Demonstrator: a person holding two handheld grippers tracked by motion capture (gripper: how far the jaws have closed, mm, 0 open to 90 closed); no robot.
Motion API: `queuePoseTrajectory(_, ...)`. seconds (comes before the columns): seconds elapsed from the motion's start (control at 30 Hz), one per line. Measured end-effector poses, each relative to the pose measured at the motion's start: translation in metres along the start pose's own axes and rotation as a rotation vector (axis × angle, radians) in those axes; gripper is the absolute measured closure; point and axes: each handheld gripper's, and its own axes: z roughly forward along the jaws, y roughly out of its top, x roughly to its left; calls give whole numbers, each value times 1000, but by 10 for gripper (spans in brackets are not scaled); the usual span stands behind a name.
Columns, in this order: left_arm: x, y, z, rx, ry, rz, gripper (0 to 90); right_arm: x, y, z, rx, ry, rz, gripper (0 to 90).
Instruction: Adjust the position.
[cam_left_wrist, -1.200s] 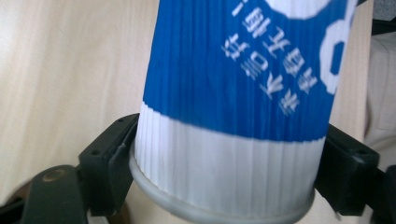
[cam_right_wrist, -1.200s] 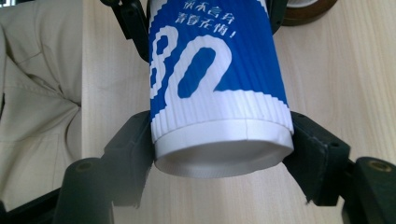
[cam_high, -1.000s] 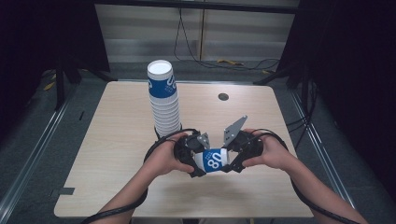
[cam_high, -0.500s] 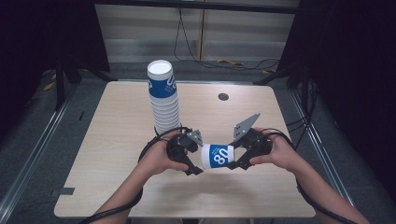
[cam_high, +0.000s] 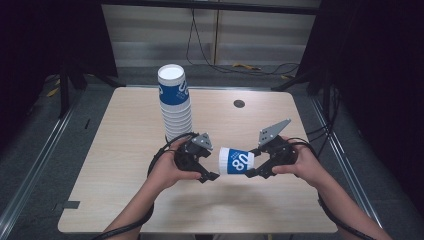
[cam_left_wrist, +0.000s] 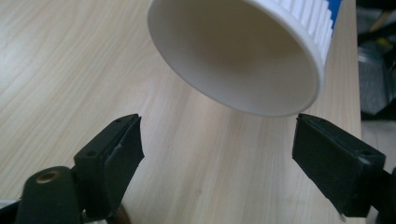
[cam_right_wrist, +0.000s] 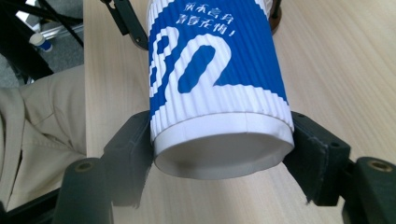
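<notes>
A blue-and-white ribbed paper cup (cam_high: 236, 161) lies sideways in the air just above the wooden table (cam_high: 120, 155). My right gripper (cam_high: 255, 163) is shut on its base end; in the right gripper view both jaws press the cup (cam_right_wrist: 215, 88) near its bottom rim. My left gripper (cam_high: 210, 163) stands open just left of the cup's mouth. In the left gripper view the white open mouth of the cup (cam_left_wrist: 243, 51) faces the camera, above the spread jaws of the left gripper (cam_left_wrist: 219, 135) and apart from them.
A tall stack of the same cups (cam_high: 176, 107) stands upright behind the left hand. A small dark round disc (cam_high: 239, 103) sits at the back of the table. Metal rails and cables run along the floor on both sides.
The hands have drawn apart. The cup went right with the right gripper, and the left gripper has let go of its mouth end.
</notes>
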Motion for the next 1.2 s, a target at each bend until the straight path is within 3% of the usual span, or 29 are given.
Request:
queuePoseTrajectory(0.03,0,-1,0,-16,3,-6,161,-1,0,-1,-4,-16,2,290)
queuePoseTrajectory(0.1,1,-1,0,-33,3,-6,161,-3,-2,-3,-33,7,16,290)
queuePoseTrajectory(0.27,0,0,0,-70,0,-18,161,-5,-5,-2,-51,11,32,289)
queuePoseTrajectory(0.4,0,3,0,-49,1,0,160,-4,-3,0,-56,-1,25,290)
queuePoseTrajectory(0.67,0,3,2,-72,26,-14,159,-4,-1,-1,-68,11,22,290)
queuePoseTrajectory(0.9,0,4,4,-91,15,-18,156,-2,0,-1,-81,21,15,290)
queuePoseTrajectory(1.2,-1,6,7,-69,13,16,93,-1,-2,-1,-73,41,4,290)
